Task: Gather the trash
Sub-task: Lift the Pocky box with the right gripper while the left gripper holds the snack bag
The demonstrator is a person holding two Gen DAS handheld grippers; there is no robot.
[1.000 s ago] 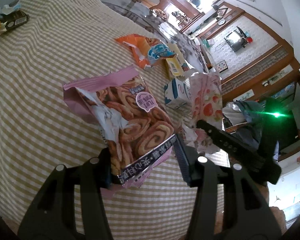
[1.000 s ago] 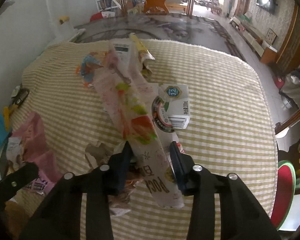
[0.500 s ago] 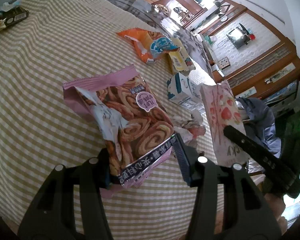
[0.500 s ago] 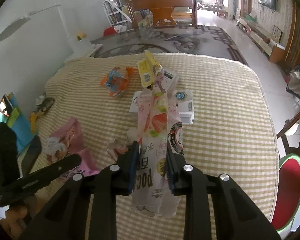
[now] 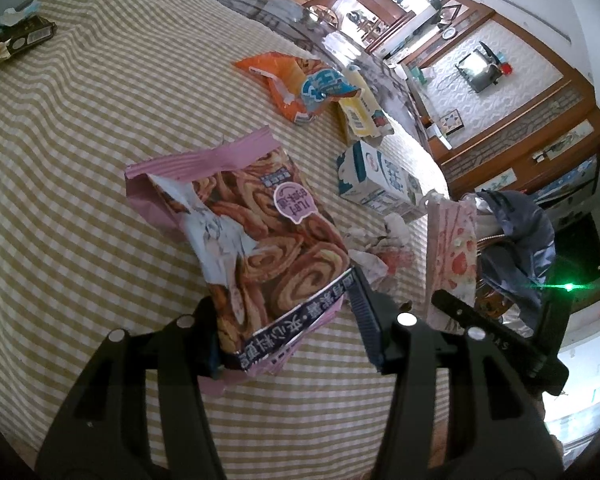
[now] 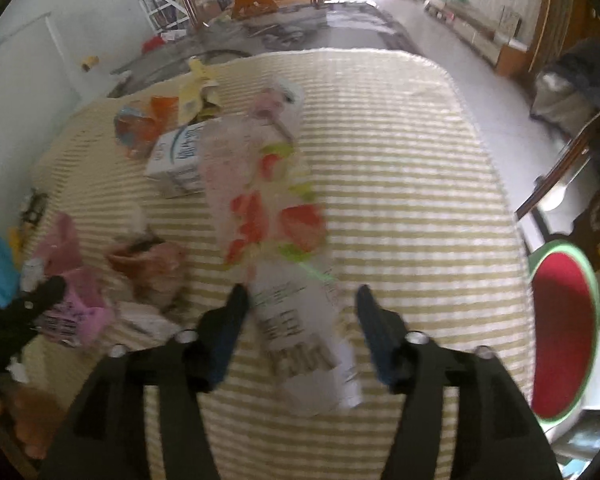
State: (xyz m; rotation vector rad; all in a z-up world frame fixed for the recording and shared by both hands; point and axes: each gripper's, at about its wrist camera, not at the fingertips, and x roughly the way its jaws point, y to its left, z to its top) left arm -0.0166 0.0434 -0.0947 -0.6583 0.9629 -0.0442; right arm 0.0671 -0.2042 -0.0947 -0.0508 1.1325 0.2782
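Since a second ago, the right gripper has let go of the long strawberry-print wrapper: its jaws, then clamped on the wrapper, are now opening, and the wrapper lies loose between the two fingers, with a gap on the right side. On the left side it is too blurred to tell whether the pad still touches. The wrapper runs away from the gripper over the yellow-and-white checked tablecloth, white with printed text near the fingers and pink with red strawberries farther out.

The left gripper has kept its place and is closed on the bottom edge of a pink biscuit bag printed with swirl cookies; the bag stands up from the cloth, its torn top pointing away.

Other trash lies on the table. A blue-and-white milk carton rests on its side beyond the biscuit bag, just beside the far end of the strawberry wrapper. Past it are an orange snack packet and a yellow wrapper, touching each other. Crumpled pink and white paper scraps sit between the two grippers. A dark packet lies near the far left edge of the table. At the right edge of the right view, a red watermelon-pattern seat cushion shows beside the table.
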